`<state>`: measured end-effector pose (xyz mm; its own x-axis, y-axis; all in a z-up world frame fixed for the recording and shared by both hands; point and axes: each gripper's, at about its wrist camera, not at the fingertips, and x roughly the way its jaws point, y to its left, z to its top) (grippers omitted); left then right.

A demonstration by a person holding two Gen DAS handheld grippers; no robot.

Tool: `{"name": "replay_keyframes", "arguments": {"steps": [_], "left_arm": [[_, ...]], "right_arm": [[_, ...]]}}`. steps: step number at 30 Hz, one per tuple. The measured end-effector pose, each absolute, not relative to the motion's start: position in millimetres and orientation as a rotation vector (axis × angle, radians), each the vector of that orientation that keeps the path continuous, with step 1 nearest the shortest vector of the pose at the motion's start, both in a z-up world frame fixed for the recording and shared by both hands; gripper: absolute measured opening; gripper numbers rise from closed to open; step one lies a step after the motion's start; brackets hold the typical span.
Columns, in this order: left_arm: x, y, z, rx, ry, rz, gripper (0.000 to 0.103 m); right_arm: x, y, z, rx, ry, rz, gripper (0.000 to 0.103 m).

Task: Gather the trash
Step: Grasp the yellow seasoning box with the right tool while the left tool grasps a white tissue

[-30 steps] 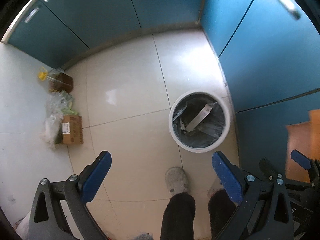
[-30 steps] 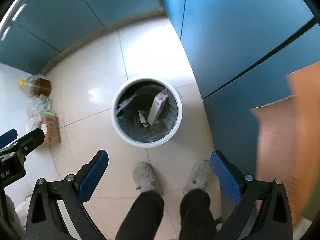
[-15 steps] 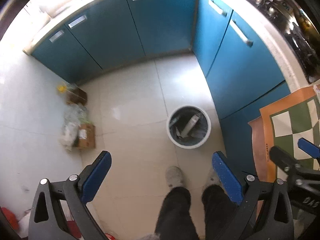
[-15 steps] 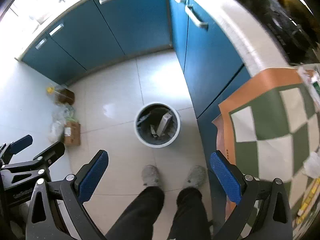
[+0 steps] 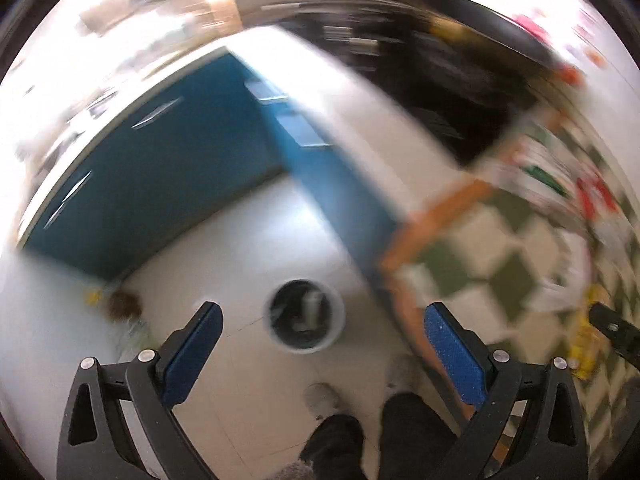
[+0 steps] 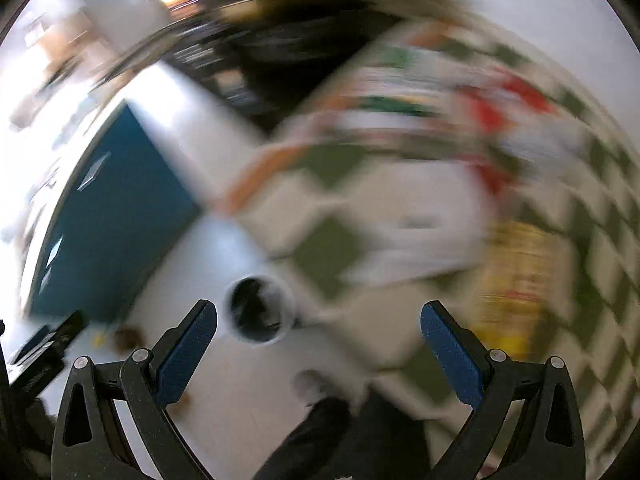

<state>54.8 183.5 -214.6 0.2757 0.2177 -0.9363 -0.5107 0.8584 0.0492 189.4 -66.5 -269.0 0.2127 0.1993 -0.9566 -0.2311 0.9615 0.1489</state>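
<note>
**Both grippers empty above the bin, more trash waiting on the checked cloth**

Both views are heavily blurred. A person stands on a pale tiled kitchen floor (image 5: 224, 264) beside blue cabinet doors (image 5: 168, 184), holding a black two-finger gripper with blue pads in each hand. The left gripper (image 5: 320, 352) has its jaws wide apart with nothing between them. The right gripper (image 6: 318, 348) is likewise spread wide and carries nothing.

Far below, on the floor near the person's grey slippers (image 5: 322, 398), stands a round white waste bin with a dark liner (image 5: 304, 314). Some pale pieces already lie inside it, so part of the collecting appears to be done; what they are cannot be told through the blur.

To the right lies a green-and-cream checked tablecloth with an orange border (image 6: 332, 252). Scattered on it are blurred items that look like trash still to be gathered: a yellow packet (image 6: 516, 276), a white sheet or wrapper (image 6: 424, 232), and red-and-white packaging (image 6: 500, 108) further back. Judging from this, the task is partway through, with several pieces left to pick up and drop in the bin.
</note>
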Motion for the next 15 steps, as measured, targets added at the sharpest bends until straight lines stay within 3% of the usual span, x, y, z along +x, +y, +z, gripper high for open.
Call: {"name": "replay_keyframes", "arguments": {"steps": [5,12,13,14,15], "left_arm": [[151.4,95.5,-245.3,-0.324,1.333,0.200,0.102],[229.6,8.6,-302.6,-0.444,1.516,0.047,0.101],[235.3,5.0,-306.9,-0.436,1.524,0.054,0.090],[238.3,1.9,-309.4,-0.418,1.530,0.071,0.067],[241.6,0.1,-311.7,-0.384,1.529,0.101,0.063]], "right_arm": [[224.1,-164.0,-316.4,0.097,1.392,0.077,0.103],[225.1,-220.2,-346.1,0.202,1.401,-0.003,0.103],[224.9,-225.3,-348.1,0.209,1.405,-0.010,0.103],[225.1,-230.1,-350.4,0.215,1.410,-0.017,0.103],[225.1,-235.0,-353.9,0.223,1.415,-0.024,0.103]]}}
